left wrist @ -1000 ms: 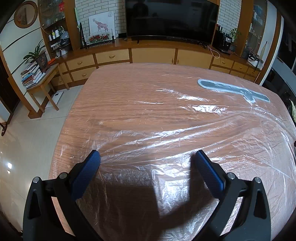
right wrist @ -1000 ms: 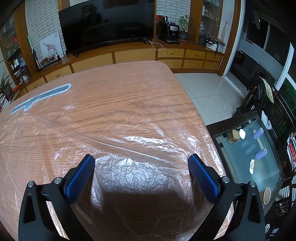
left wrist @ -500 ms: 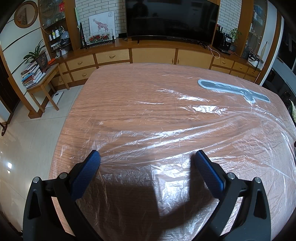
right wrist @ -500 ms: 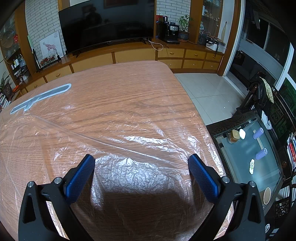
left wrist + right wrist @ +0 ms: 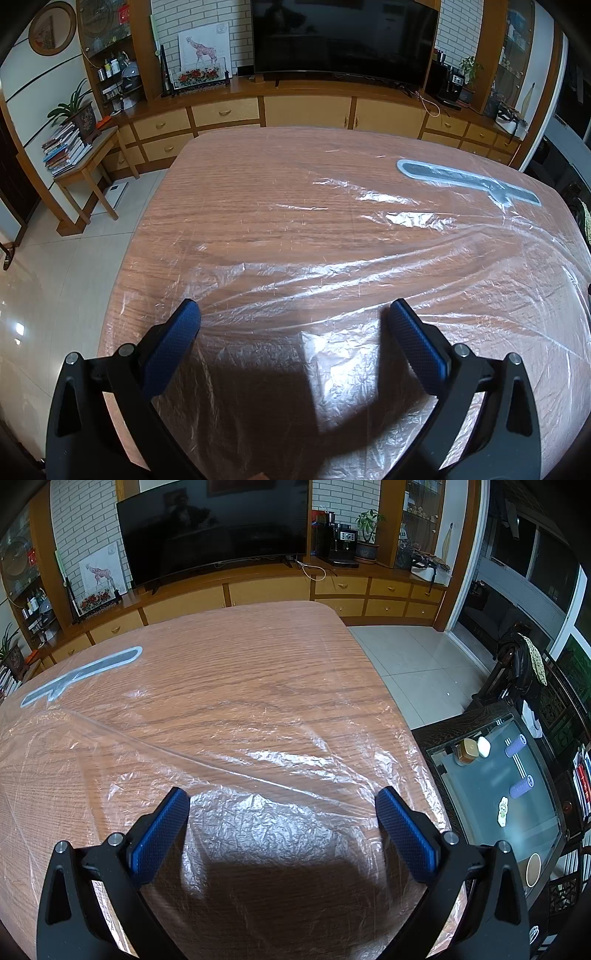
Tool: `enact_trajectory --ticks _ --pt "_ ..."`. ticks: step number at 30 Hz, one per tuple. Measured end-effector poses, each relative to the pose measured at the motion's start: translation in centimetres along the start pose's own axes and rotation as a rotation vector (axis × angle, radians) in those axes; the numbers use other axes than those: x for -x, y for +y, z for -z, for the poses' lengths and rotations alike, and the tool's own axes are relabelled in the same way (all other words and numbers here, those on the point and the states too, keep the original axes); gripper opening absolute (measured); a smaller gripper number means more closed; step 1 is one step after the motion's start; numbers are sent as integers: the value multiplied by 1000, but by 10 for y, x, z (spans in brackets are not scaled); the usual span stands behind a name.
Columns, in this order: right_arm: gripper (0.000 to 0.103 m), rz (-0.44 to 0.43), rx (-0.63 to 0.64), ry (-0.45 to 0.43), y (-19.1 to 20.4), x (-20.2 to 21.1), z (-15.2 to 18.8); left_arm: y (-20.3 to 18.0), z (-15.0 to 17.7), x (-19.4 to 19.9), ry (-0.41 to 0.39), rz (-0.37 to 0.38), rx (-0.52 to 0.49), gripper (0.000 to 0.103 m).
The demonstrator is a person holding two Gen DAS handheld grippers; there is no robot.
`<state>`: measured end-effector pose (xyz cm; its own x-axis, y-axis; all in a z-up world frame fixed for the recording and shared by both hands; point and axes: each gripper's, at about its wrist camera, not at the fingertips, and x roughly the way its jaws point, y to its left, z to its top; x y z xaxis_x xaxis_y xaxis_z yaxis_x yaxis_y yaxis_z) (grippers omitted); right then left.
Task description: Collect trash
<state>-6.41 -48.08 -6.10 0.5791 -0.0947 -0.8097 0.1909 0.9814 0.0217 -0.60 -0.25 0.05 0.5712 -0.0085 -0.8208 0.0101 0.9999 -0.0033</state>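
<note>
Where fingers gape: plastic sheet beneath.

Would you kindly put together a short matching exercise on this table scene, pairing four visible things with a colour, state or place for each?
Things:
1. plastic sheet
2. grey strip
3. left gripper
4. television

Descriptions:
A. open, blue pads, holding nothing
B. dark screen, on the wooden cabinet beyond the table
C. clear and wrinkled, spread over the wooden table
D. long and flat, lying on the far part of the table

Pairs: 1-C, 2-D, 3-A, 4-B
</note>
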Motion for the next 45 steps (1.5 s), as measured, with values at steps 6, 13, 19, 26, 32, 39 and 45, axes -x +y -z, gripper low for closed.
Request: enact_trajectory --ticks 6,13,19,26,32,39,45 --pt "99 0 0 0 0 0 0 0 0 0 0 0 0 102" --pt "99 0 0 0 0 0 0 0 0 0 0 0 0 102" --pt "99 0 0 0 0 0 0 0 0 0 0 0 0 102" --pt "99 0 0 0 0 0 0 0 0 0 0 0 1 102" --pt "99 0 0 0 0 0 0 0 0 0 0 -1 0 102" --pt "99 0 0 0 0 0 0 0 0 0 0 0 0 102" --pt "99 0 0 0 0 0 0 0 0 0 0 0 0 102"
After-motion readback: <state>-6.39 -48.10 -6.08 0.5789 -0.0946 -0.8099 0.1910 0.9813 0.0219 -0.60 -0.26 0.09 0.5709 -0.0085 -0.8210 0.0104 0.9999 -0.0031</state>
